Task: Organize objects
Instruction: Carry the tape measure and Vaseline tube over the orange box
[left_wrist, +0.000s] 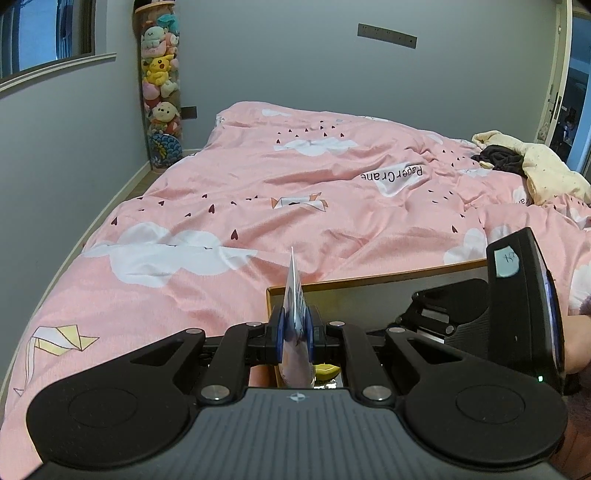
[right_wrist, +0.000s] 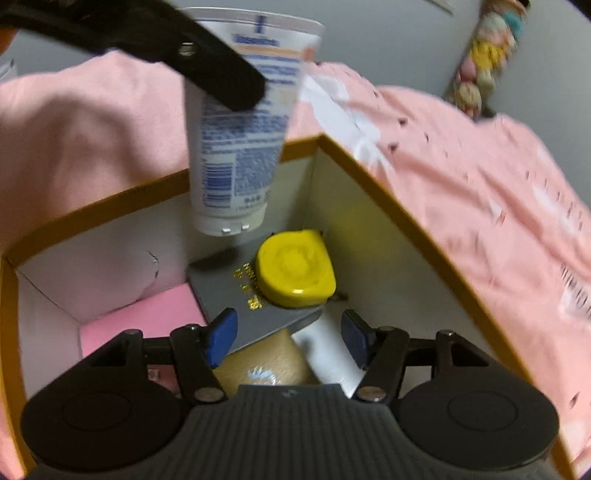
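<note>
My left gripper (left_wrist: 295, 330) is shut on a white tube with blue print (left_wrist: 294, 291), seen edge-on between the blue pads. In the right wrist view the same tube (right_wrist: 236, 147) hangs cap down over an open box with a gold rim (right_wrist: 388, 199), with a black finger (right_wrist: 221, 74) of the left gripper across it. My right gripper (right_wrist: 290, 339) is open inside the box with nothing pressed between its pads. Below it lie a yellow case (right_wrist: 295, 273) on a grey booklet with gold lettering (right_wrist: 229, 295), a pink sheet (right_wrist: 147, 321) and a tan object (right_wrist: 266, 362).
The box (left_wrist: 369, 277) sits on a bed with a pink quilt (left_wrist: 258, 192). Cream and dark clothes (left_wrist: 517, 162) lie at the bed's far right. A column of plush toys (left_wrist: 160, 92) stands in the corner. The right gripper's body (left_wrist: 517, 306) is close on the right.
</note>
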